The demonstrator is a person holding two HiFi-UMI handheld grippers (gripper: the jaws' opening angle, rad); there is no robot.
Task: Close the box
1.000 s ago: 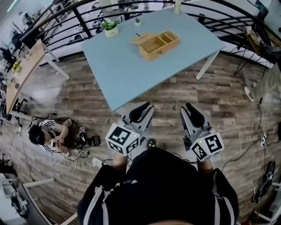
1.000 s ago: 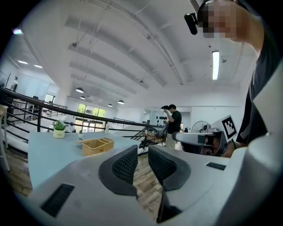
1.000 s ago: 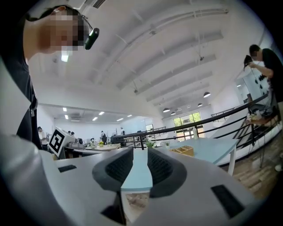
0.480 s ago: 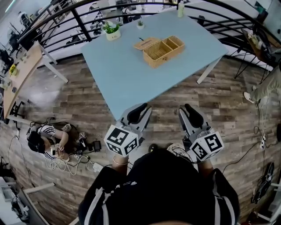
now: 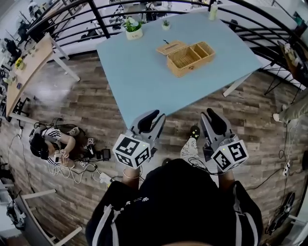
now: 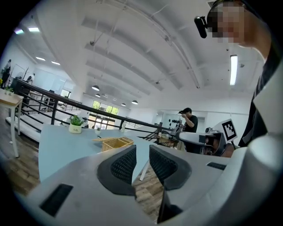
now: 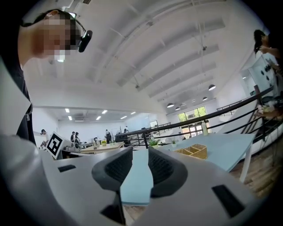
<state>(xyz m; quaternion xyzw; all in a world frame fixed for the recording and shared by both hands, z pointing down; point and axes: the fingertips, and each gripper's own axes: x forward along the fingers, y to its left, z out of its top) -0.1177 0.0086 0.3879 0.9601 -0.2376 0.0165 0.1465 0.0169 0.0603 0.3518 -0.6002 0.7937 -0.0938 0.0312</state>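
A wicker box [image 5: 191,57] stands on the light blue table [image 5: 144,77], its lid [image 5: 171,47] swung open to the left and its compartments showing. The box also shows far off in the left gripper view [image 6: 114,143] and the right gripper view [image 7: 193,151]. My left gripper [image 5: 150,116] [image 6: 142,152] hovers near the table's near corner; its jaws have just been opening and nothing is between them. My right gripper [image 5: 215,116] [image 7: 140,154] is level beside it, jaws slightly apart and empty. Both are well short of the box.
A potted plant [image 5: 133,28], a smaller plant [image 5: 166,23] and a bottle [image 5: 212,10] stand along the table's far edge, before a black railing [image 5: 101,19]. A person sits on the wooden floor at left [image 5: 48,144] among cables. A wooden table [image 5: 26,72] stands further left.
Both grippers have moved forward toward the table, whose near corner now lies just ahead of them. The gap between the left jaws is a little wider.
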